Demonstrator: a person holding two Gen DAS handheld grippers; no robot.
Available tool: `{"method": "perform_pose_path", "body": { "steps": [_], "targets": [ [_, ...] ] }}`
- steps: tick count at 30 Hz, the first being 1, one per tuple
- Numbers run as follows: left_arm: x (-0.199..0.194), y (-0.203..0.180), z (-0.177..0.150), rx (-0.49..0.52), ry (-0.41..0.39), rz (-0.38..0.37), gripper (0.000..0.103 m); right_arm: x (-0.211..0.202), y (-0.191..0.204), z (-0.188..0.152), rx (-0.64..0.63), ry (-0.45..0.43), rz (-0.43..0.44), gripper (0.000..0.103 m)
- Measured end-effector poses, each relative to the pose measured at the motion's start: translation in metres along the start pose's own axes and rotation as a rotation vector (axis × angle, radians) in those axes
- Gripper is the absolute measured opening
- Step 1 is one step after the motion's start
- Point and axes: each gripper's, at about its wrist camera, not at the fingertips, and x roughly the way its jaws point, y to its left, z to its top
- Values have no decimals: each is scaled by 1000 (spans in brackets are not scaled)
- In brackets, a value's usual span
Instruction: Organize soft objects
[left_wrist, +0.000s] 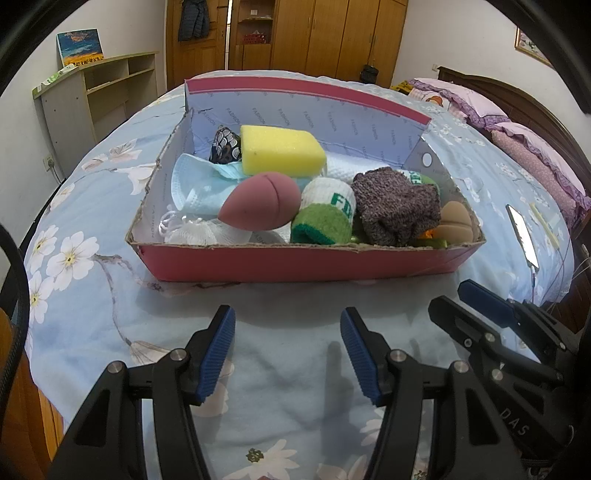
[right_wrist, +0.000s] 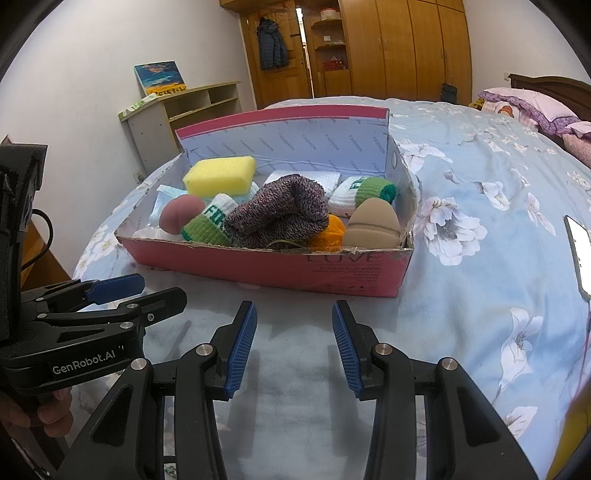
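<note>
Left gripper (left_wrist: 288, 350) spread and empty, low over the floral bedspread (left_wrist: 92, 206); right gripper (right_wrist: 294, 345) likewise spread, gripping nothing. All soft items in sight inside the pink shoebox (left_wrist: 295, 264), left to right: face mask (left_wrist: 195, 192), maroon foam ball (left_wrist: 258, 203), yellow sponge (left_wrist: 280, 149), knitted sock (left_wrist: 399, 206), tan foam piece (left_wrist: 456, 221). Fits either box packed or box awaiting unloading; next move undecidable.

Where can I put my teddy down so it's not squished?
On the bare blanket between the box and the grippers, or right of the box, before the phone. Inside the box it's crowded: sponge, ball and sock fill it.
</note>
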Motion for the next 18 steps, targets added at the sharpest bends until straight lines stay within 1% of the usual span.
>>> {"method": "perform_pose_path", "body": {
  "steps": [18],
  "targets": [
    [0, 8, -5, -17, 10, 11, 63, 0, -1, -1, 0, 1, -2, 44]
  ]
}}
